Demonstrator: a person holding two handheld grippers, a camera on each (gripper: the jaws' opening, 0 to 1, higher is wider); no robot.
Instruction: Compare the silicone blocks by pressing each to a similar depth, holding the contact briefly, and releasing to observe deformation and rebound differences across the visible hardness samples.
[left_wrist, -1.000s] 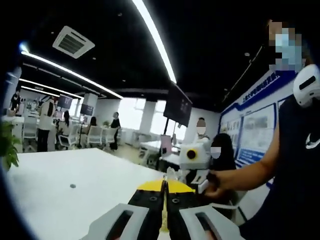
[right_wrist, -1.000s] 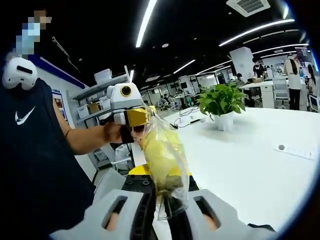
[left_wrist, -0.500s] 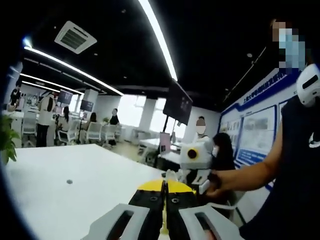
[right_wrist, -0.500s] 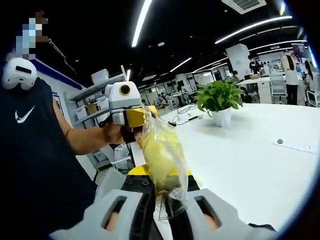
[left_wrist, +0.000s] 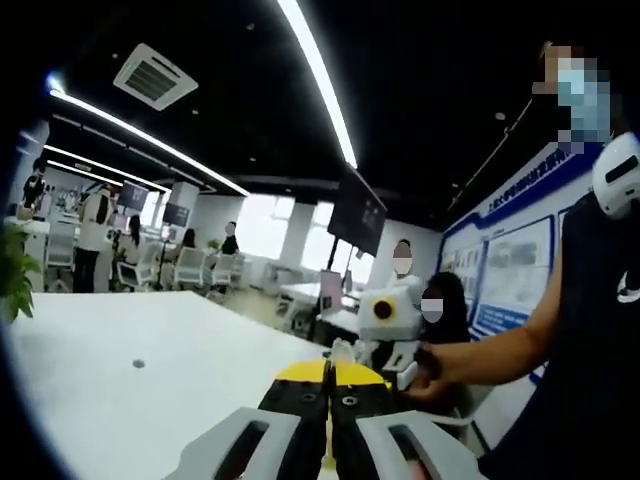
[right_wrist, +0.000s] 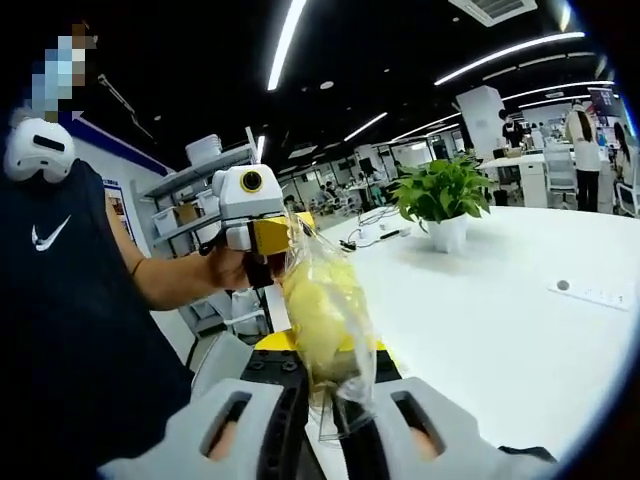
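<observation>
Stretching between both closed grippers at frame centre, a clear bag of yellow material is pinched by the right gripper and left gripper above the white bench.

White table, glossy, w/ ceiling lights reflected. Potted plant in white pot stands on far part. Just beside pot, toward the person: dark cables. Well apart from plant, near table's right edge: flat white strip w/ round button. Left gripper view: small round dark spot on tabletop.
</observation>
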